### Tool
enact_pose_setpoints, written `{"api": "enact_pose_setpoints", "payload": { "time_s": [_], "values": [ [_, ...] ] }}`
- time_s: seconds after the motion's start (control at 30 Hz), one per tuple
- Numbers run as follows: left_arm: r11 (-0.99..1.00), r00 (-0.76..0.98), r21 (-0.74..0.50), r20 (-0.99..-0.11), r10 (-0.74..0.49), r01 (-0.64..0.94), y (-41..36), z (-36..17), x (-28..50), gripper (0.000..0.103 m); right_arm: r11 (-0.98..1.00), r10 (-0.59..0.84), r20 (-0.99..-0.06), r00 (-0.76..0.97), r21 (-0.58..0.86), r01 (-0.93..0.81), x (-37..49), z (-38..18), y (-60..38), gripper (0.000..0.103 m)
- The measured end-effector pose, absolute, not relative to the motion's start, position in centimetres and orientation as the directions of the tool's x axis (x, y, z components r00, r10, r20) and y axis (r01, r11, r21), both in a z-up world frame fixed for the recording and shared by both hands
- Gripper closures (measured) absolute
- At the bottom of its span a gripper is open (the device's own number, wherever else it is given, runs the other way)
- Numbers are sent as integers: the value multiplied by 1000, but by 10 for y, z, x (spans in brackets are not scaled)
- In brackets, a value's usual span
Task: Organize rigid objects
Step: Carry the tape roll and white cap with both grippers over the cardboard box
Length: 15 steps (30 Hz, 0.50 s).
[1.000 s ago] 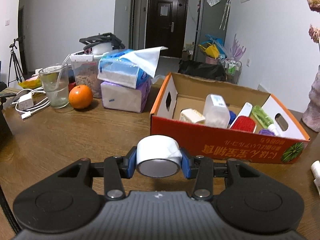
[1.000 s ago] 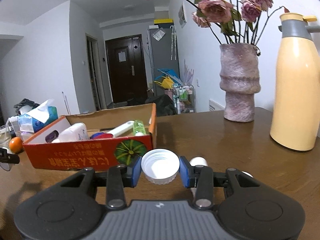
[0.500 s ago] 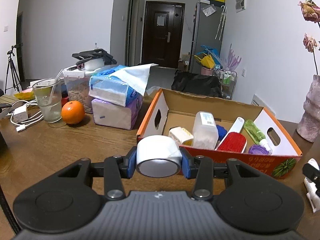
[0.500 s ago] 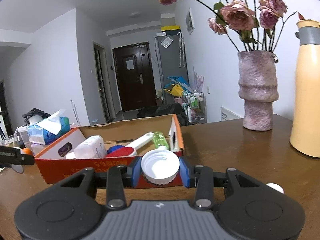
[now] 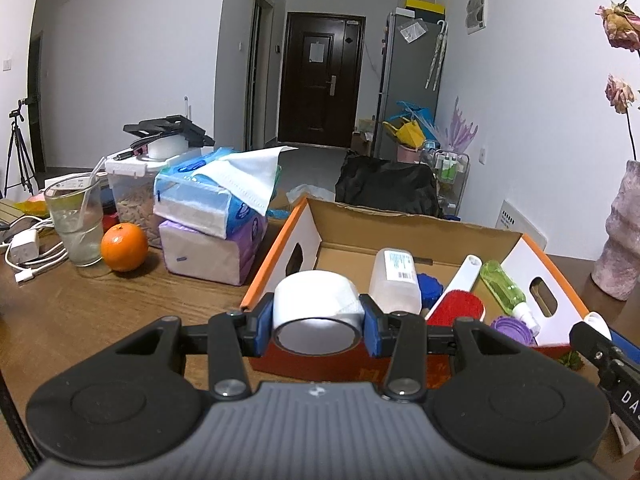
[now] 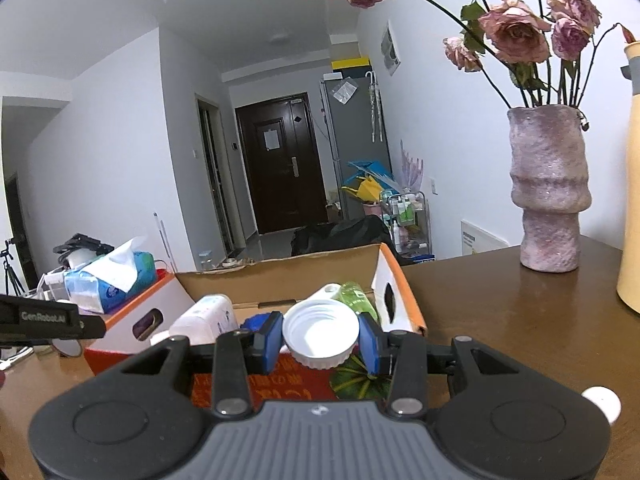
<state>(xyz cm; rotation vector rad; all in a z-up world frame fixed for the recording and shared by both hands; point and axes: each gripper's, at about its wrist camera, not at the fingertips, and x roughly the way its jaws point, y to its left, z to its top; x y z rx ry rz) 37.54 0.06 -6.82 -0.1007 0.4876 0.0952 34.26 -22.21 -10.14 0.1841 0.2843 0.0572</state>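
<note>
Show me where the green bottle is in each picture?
Left wrist view: the green bottle lies inside the cardboard box, right of centre, near the box's right end wall.
Right wrist view: the green bottle peeks up just behind the white cap, near the picture's middle.
Shared landmark: the dark door down the hall.

white tape roll (image 5: 318, 307): on its side, hollow core toward the camera, clamped between blue pads, in front of the near wall of the box | white ribbed screw cap (image 6: 321, 329): open side toward the camera, clamped between blue pads | orange cardboard box (image 5: 424, 226): open, on wooden table
</note>
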Motion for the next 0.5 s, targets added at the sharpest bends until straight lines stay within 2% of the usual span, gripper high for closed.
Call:
{"api": "enact_pose_setpoints", "payload": {
  "time_s": [0.5],
  "values": [
    [992, 890, -61, -451, 68, -107, -14, -67, 409, 59, 980, 88, -263, 961, 195, -36, 376, -102, -213, 64]
  ]
}}
